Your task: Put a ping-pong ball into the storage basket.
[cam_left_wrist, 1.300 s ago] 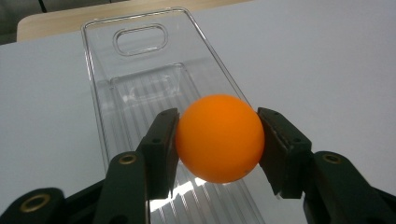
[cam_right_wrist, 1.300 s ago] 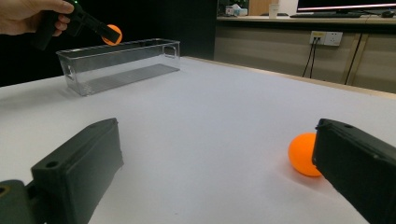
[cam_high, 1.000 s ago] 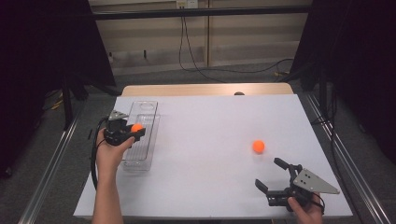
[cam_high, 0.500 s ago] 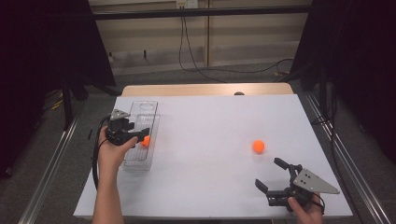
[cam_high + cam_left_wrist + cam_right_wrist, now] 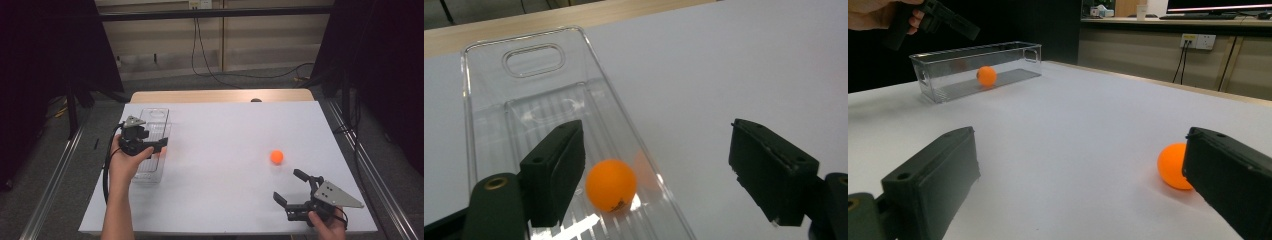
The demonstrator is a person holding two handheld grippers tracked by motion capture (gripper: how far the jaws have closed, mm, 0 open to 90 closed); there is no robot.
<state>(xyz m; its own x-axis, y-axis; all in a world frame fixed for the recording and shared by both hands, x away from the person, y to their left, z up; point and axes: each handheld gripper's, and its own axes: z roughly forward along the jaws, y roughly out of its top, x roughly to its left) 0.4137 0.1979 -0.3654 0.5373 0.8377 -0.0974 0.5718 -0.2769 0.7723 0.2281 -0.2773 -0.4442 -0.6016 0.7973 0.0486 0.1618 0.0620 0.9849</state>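
Though the left gripper (image 5: 159, 145) hides it from above, an orange ball (image 5: 611, 185) lies inside the clear bin (image 5: 489, 120), loose below jaws that have just been opening. On the white table (image 5: 225, 150) a second ball (image 5: 276, 157) sits just beyond the right gripper (image 5: 295, 187), whose jaws stand apart, partly cutting it off.

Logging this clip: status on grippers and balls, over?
Left gripper over clear bin, fingers just opened, one orange ball dropped inside. Right gripper open, idle. Second ball on table, path clear.
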